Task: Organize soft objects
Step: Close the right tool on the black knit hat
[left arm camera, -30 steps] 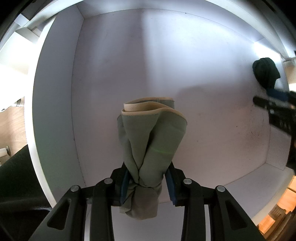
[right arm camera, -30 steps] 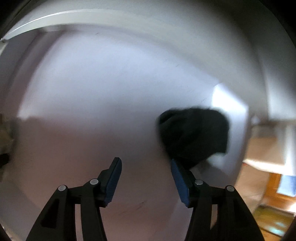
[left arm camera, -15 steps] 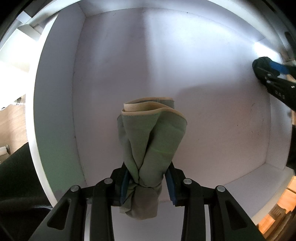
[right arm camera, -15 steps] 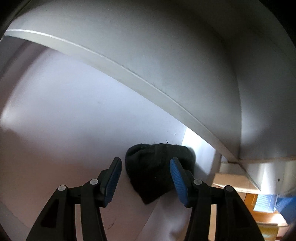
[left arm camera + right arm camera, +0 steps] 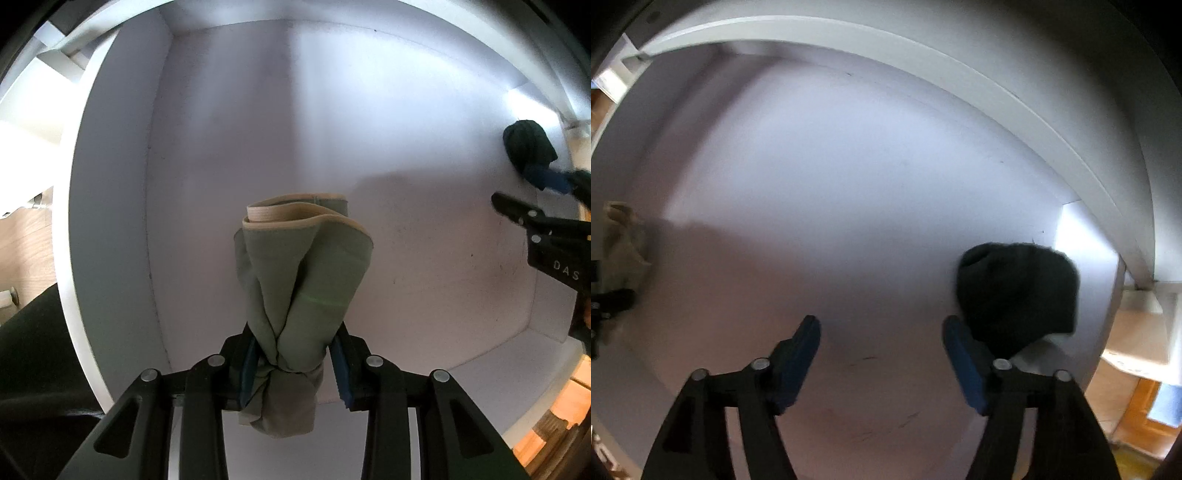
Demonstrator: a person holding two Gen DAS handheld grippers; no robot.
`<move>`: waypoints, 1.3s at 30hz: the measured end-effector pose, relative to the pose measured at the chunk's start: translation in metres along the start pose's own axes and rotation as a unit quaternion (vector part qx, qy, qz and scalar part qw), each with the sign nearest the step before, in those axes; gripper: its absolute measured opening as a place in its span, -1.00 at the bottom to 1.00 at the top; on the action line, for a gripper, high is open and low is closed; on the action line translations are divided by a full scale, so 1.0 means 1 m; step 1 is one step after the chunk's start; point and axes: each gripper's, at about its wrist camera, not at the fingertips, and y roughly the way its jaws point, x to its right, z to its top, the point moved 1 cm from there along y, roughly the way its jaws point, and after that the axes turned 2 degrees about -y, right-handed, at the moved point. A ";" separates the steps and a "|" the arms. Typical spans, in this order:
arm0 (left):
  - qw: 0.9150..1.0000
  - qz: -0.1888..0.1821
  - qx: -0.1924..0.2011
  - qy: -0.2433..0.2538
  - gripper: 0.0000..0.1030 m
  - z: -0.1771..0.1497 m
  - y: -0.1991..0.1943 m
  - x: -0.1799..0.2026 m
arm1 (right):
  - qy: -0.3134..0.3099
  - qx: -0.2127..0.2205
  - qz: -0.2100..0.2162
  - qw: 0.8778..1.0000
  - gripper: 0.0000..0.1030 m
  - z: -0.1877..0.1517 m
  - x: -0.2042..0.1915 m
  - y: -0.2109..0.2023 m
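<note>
While left gripper [image 5: 293,363] jaws clench bunched olive sock [image 5: 301,280], right gripper [image 5: 881,354] jaws are opening, empty.

Right tongs [image 5: 881,363]: jaws opening, nothing between the blue pads. Dark rolled sock [image 5: 1015,291] lies on the white drawer floor [image 5: 831,203], just right of the right pad, near the right wall. Far left edge: greenish cloth [image 5: 622,236], blurred.

White drawer interior [image 5: 369,147], scuffed floor, wooden flooring [image 5: 22,236] beyond its left wall.
</note>
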 end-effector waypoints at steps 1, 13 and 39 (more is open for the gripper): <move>1.000 -0.002 0.000 -0.001 -0.31 -0.001 -0.001 -0.001 | -0.018 0.014 -0.025 0.999 0.29 0.002 -0.003 -0.004; 1.000 -0.001 -0.012 0.000 -0.30 0.002 0.001 -0.004 | -0.052 0.016 -0.113 0.992 0.57 0.027 0.024 0.026; 1.000 -0.013 0.023 -0.015 -0.30 0.016 -0.018 -0.006 | 0.106 -0.098 0.085 0.986 0.61 -0.041 0.017 0.002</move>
